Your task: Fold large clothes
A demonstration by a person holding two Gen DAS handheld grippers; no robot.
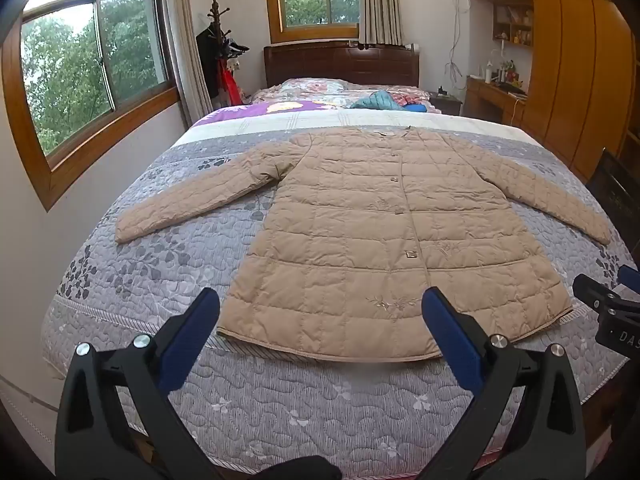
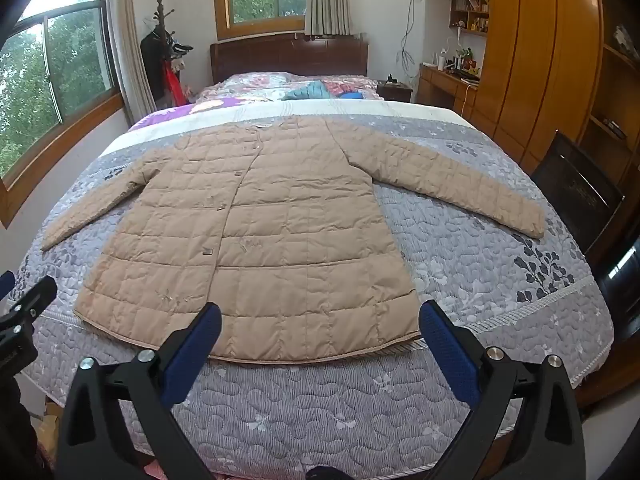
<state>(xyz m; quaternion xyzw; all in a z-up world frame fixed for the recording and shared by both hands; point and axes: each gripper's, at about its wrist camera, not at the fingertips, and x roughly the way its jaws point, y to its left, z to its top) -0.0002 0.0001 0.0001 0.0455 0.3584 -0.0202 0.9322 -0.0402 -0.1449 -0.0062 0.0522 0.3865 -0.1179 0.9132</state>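
Beige quilted coat [image 1: 372, 232] laid flat on the bed [image 1: 160, 264], long axis run from near hem to collar toward the headboard [image 1: 340, 66], sleeves spread sideways, left tongs [image 1: 320, 320] and right tongs [image 2: 320, 324] held wide open, nothing gripped

One beige quilted coat [image 1: 384, 240] with two sleeves, one bed [image 1: 280, 412], two windows, two tools [image 1: 320, 312].
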